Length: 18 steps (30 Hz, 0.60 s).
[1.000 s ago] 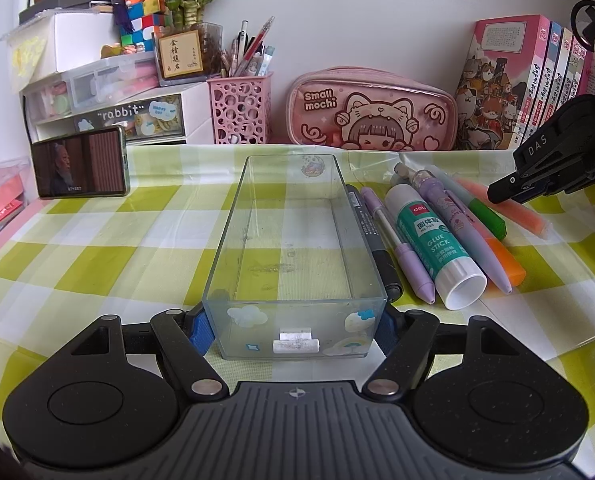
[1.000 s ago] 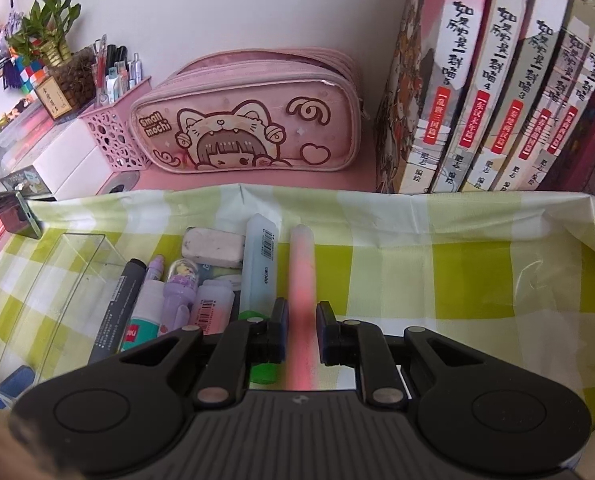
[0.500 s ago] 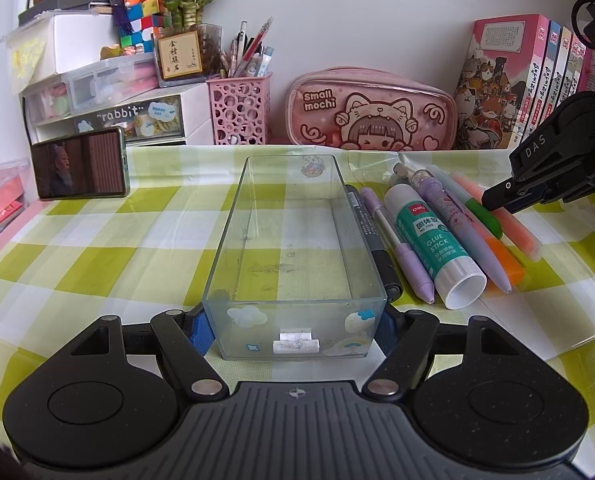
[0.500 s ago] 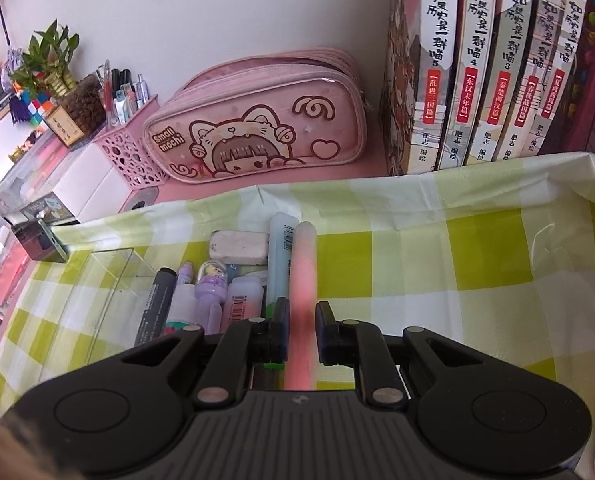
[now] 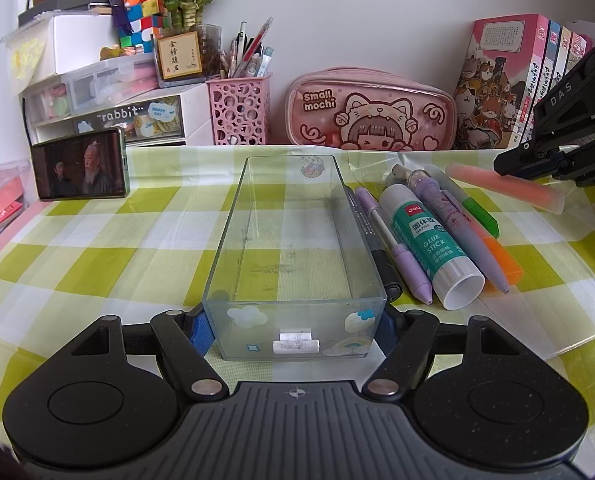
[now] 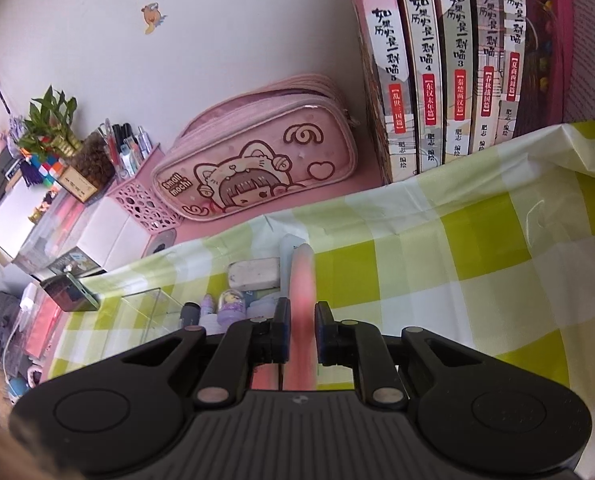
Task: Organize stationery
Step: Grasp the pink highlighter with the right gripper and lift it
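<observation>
My left gripper (image 5: 293,326) is shut on the near end of a clear plastic box (image 5: 293,240) that rests empty on the checked cloth. Right of the box lie a black marker (image 5: 377,248), a purple pen (image 5: 397,248), a glue stick (image 5: 433,244), a lilac pen (image 5: 457,224) and green and orange highlighters (image 5: 481,216). My right gripper (image 6: 300,320) is shut on a pink highlighter (image 6: 303,280), lifted above the cloth; it also shows in the left wrist view (image 5: 501,188). An eraser (image 6: 254,274) lies at the far end of the row.
A pink pencil case (image 5: 371,110), a pink pen holder (image 5: 239,112), drawer units (image 5: 109,96) and a row of books (image 5: 509,80) stand along the wall. A phone (image 5: 79,164) is propped at the left.
My right gripper has lifted the pink highlighter off the row and tilted, raising it above the cloth. The left gripper and box have not moved.
</observation>
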Tool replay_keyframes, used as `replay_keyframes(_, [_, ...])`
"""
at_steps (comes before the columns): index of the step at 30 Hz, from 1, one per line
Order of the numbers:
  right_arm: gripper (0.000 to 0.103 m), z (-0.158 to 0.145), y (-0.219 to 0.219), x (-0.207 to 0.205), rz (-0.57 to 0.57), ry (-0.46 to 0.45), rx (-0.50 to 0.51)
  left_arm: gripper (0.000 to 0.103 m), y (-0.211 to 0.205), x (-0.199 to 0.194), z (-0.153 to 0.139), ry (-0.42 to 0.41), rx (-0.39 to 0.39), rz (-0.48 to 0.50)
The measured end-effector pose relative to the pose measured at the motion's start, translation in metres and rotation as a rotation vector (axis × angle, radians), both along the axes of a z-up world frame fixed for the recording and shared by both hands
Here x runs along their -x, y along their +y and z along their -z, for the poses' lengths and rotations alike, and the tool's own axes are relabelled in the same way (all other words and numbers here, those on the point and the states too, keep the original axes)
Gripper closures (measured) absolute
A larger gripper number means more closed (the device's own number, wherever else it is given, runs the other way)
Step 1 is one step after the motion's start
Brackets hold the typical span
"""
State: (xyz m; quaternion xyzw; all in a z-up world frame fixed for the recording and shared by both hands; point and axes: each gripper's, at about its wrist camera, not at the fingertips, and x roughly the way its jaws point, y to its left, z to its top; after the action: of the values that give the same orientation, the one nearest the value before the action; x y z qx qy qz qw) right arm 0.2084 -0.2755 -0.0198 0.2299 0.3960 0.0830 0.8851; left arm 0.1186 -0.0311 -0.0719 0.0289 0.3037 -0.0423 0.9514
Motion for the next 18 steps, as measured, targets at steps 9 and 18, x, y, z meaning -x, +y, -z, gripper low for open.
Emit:
replay_keyframes(9, [0.094,0.004,0.016,-0.005,0.033,0.042,0.098,0.030,0.000,0.000,0.000,0.000,-0.001,0.000])
replay_keyframes(18, [0.084,0.025,0.015,-0.010,-0.025,0.097,0.199,0.030,0.000,0.000,0.000,-0.001,-0.002,0.001])
